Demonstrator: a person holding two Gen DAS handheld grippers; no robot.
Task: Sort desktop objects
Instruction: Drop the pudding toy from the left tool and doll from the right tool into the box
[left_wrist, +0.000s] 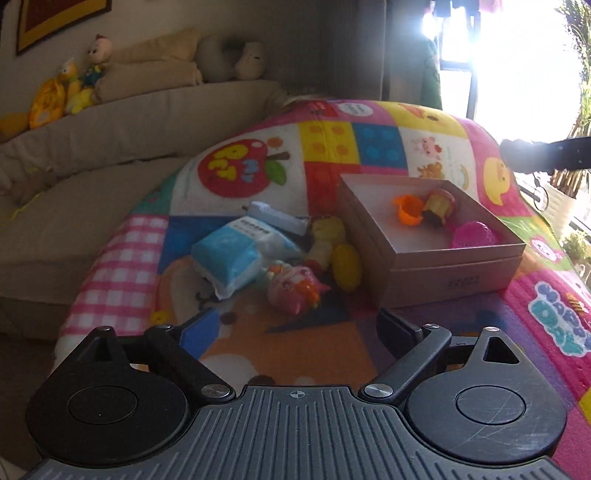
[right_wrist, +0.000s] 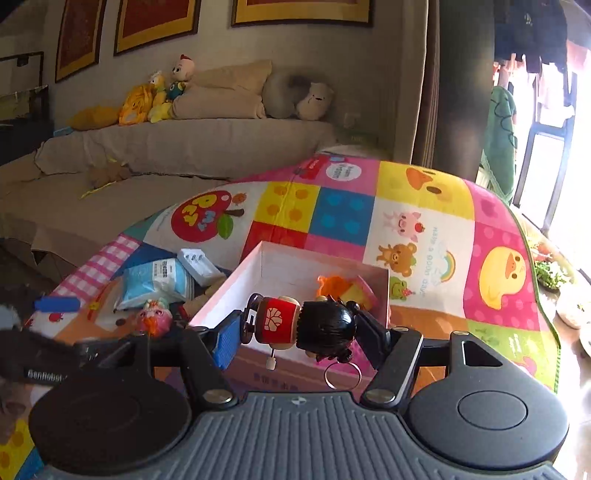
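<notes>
Doll w/ black hair and red body lies sideways between the pads of the right hand-held gripper, lower centre of the right wrist view; both pads press on it, so it's clamped. A small metal ring hangs under its head. It sits in front of the near wall of the cardboard box.

Box is right of centre in the left wrist view, open top, resting on the colourful play mat that covers the table. Inside: orange toy, a round yellow-and-red toy just beside it, and a pink ball-like toy at the near right corner.

Left hand-held gripper is at bottom of its frame, jaws wide apart, nothing between them, above the mat.

Unsorted pile sits left of the box, mid frame: blue-and-white packet, a small white-and-blue box behind it, pink figurine nearest the camera, yellow egg-shaped toy close to the box wall, and a yellowish doll-like toy lying beside it; details too blurred to say more.

Right hand-held gripper's dark end shows at the right edge of the left wrist view, against window glare.

Background, upper left: beige sofa w/ cushions and plush toys.
</notes>
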